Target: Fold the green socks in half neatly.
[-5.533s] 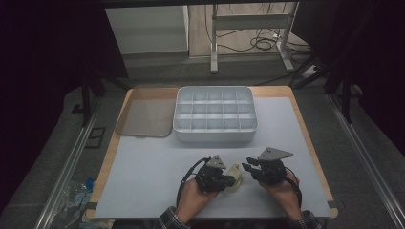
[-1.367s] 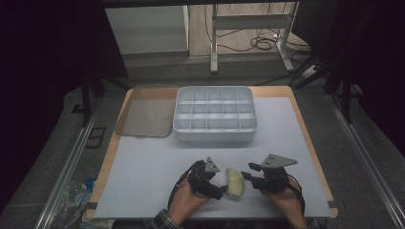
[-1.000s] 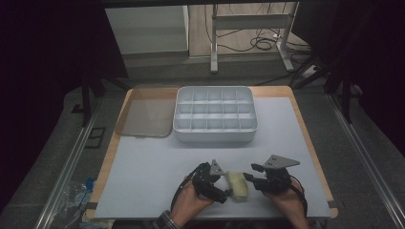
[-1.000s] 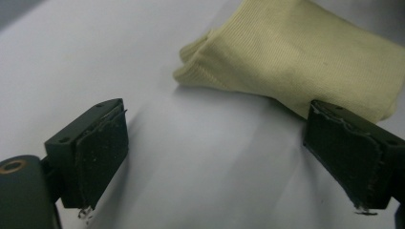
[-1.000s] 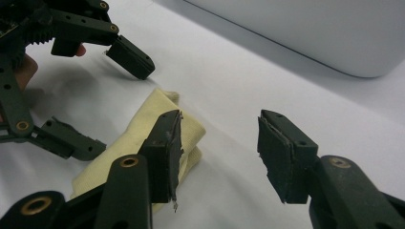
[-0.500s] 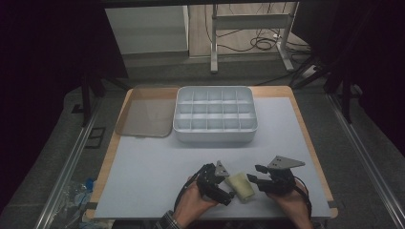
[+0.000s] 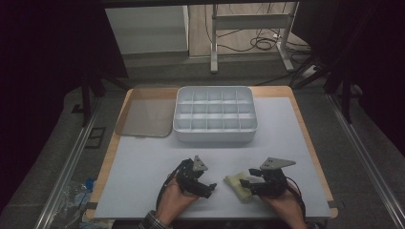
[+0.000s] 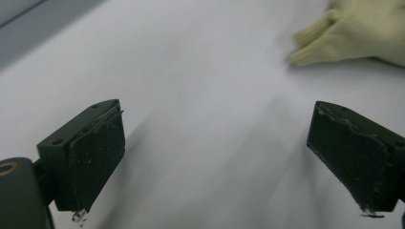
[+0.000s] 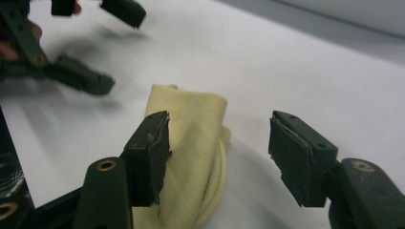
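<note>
A: Glove (image 7: 239, 185), pale yellow knit, folded, is lying on the white table (image 7: 143, 162) near the front edge, well short of the compartment tray (image 7: 215, 114). I'm judging it soft, light and floppy, so I'm picking the thick folded edge.

B: Grippers?

A: I'm holding the right gripper (image 9: 217, 152) wide open, empty, one jaw over the glove, the other beside it. Left gripper (image 8: 215, 157) is gaping too, holding nothing, glove fingertips ahead of it, apart.
</note>
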`<state>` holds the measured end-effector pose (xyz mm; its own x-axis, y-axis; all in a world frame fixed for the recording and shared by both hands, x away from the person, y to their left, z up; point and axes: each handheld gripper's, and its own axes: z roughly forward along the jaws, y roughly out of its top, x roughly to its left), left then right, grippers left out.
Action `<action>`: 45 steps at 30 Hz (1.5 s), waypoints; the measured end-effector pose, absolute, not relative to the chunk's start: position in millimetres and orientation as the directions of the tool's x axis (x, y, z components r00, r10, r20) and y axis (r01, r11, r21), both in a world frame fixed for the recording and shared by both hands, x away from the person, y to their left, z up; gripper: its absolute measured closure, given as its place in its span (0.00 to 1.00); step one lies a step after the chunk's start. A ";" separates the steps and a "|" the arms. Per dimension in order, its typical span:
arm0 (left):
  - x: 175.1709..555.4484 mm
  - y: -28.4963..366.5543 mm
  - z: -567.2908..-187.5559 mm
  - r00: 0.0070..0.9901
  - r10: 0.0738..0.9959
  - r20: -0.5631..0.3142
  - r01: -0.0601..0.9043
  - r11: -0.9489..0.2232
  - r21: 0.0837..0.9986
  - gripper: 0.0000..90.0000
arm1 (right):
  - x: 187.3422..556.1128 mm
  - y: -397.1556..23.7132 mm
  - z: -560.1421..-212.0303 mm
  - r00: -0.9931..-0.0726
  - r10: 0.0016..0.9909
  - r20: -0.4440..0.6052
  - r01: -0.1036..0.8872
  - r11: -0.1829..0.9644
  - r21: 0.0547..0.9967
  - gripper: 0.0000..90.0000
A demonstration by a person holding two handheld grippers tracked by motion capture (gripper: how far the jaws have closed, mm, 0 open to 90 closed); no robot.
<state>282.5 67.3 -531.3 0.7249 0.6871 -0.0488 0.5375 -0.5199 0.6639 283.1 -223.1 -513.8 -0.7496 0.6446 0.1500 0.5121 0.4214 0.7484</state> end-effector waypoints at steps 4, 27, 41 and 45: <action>284.0 84.2 -532.1 0.694 0.718 -0.043 0.554 -0.494 0.670 0.06 | 284.6 -219.3 -519.4 -0.745 0.644 0.173 0.533 0.420 0.735 0.42; 288.2 119.9 -548.5 0.618 0.785 -0.047 0.589 -0.423 0.688 0.03 | 284.1 -207.6 -529.7 -0.720 0.617 0.318 0.632 0.395 0.667 0.79; 288.5 119.9 -549.1 0.623 0.780 -0.051 0.588 -0.425 0.688 0.02 | 288.3 -207.6 -513.1 -0.749 0.594 0.294 0.583 0.380 0.718 0.80; 288.4 119.9 -549.1 0.623 0.781 -0.049 0.588 -0.425 0.688 0.02 | 290.5 -208.4 -506.4 -0.754 0.596 0.277 0.566 0.374 0.734 0.80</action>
